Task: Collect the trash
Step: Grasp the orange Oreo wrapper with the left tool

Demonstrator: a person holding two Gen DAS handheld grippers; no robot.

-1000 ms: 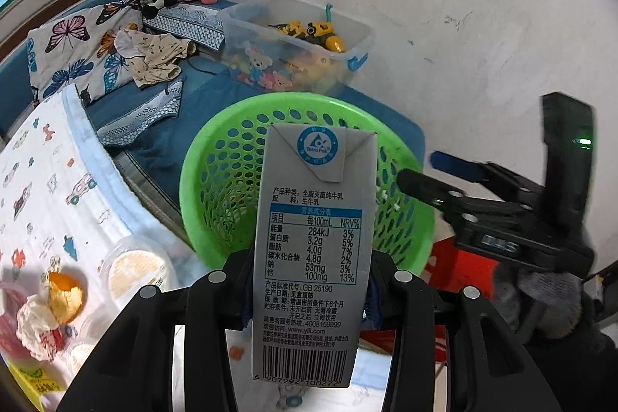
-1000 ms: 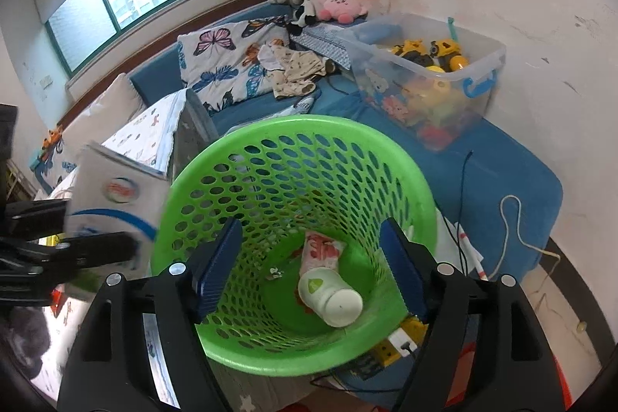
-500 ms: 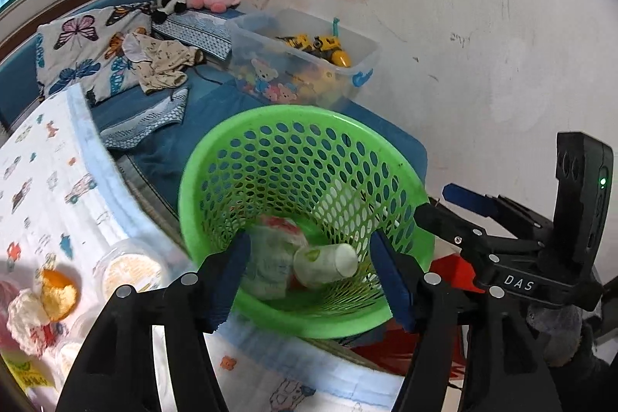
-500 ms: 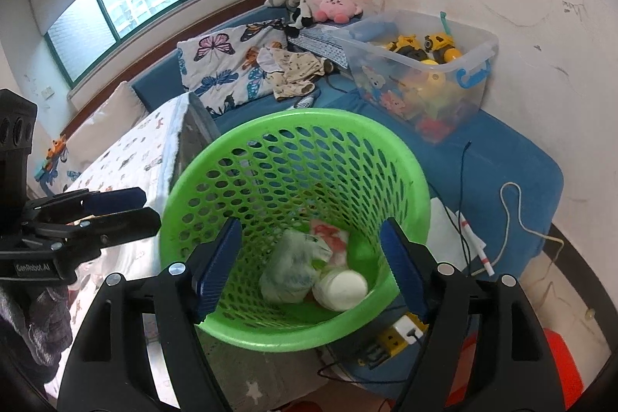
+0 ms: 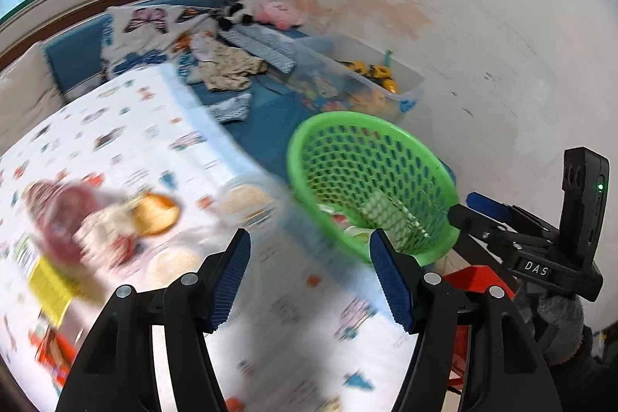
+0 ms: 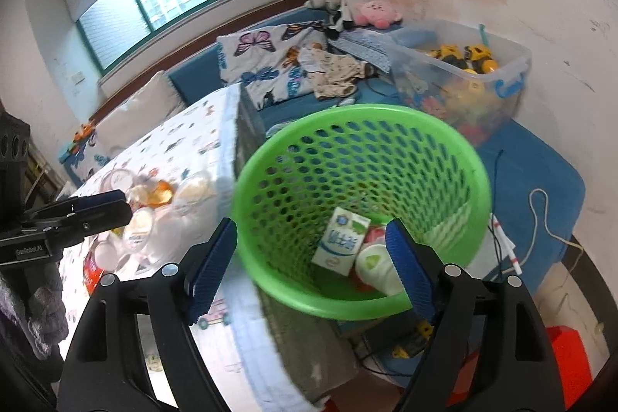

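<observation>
Beside the printed tablecloth point(image 5: 127, 141) the green basket point(image 6: 359, 311) is holding a milk carton point(image 6: 342, 246); the left gripper point(image 5: 309, 280) is hanging empty, jaws apart, the right gripper point(image 6: 313, 265) opening on nothing. Next I'd guess they're fetching the food cups point(image 6: 170, 203) off the table

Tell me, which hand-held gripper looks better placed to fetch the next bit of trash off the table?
Probably the left hand-held gripper: it is open, empty and over the table's printed cloth, facing the cups and wrappers. The right hand-held gripper, jaws opening, faces the green basket.
</observation>
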